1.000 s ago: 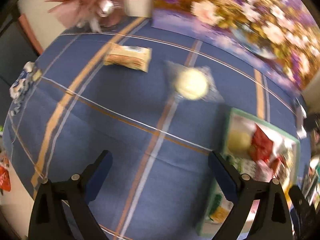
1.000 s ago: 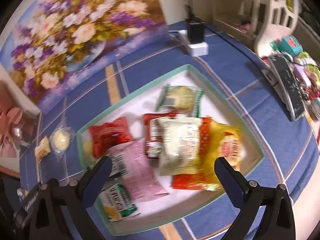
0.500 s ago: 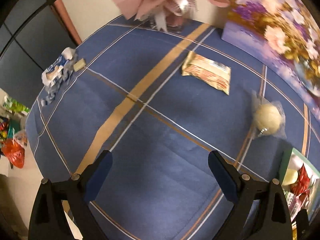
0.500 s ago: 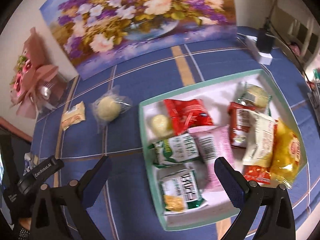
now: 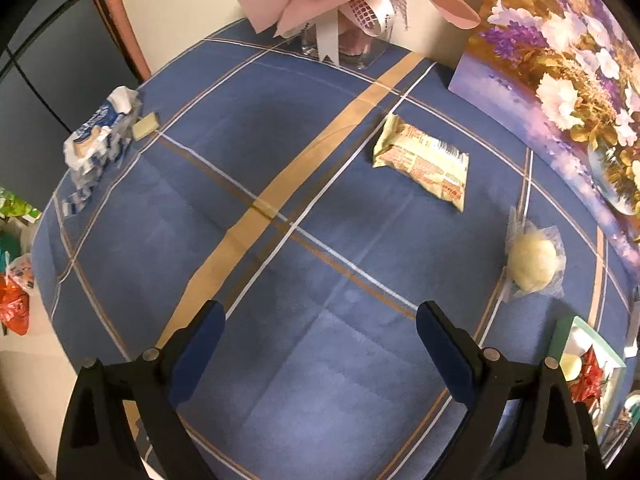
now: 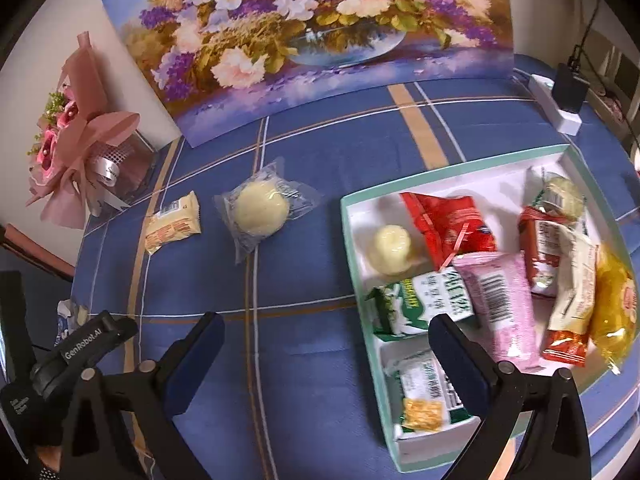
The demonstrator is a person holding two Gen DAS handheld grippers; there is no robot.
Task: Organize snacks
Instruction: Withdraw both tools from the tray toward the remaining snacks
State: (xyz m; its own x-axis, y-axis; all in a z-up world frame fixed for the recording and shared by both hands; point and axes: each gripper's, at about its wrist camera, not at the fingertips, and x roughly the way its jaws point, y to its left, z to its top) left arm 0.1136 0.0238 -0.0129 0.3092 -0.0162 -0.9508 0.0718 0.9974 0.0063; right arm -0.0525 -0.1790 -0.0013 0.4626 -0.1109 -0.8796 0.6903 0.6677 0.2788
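Both grippers have swung leftward since a second ago, away from the tray [image 6: 452, 170] and toward the two snacks left on the blue cloth [image 5: 304, 184]: the yellow wafer packet [image 5: 422, 162] and the round bun in clear wrap [image 5: 534, 262]. The left gripper [image 5: 318, 348] and right gripper [image 6: 326, 354] both hang empty, fingers wide apart. Collecting the last strays seems the step in hand; next, one gripper likely needs to descend over the bun, nearest the tray, and close.
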